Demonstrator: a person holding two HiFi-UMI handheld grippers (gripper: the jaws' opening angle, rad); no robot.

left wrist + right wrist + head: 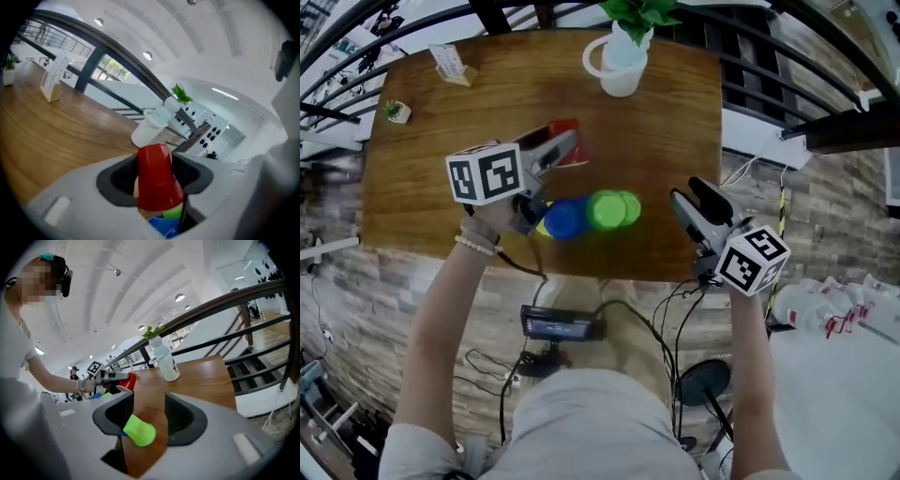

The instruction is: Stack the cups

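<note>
My left gripper [564,148] is shut on a red cup [157,176], held bottom-forward above the wooden table [441,178]. From the right gripper view the red cup [129,382] hangs clear of the tabletop. A blue cup [565,218] and a green cup [609,210] lie on their sides near the table's front edge, below the left gripper. A yellow bit [542,226] peeks out beside the blue cup, mostly hidden. My right gripper [687,192] stands open to the right of the green cup [138,431], with nothing between its jaws.
A white jug holding a green plant [622,58] stands at the table's far edge. A card holder [452,64] and a small potted plant [396,112] sit at the far left. Black railings and a brick floor surround the table.
</note>
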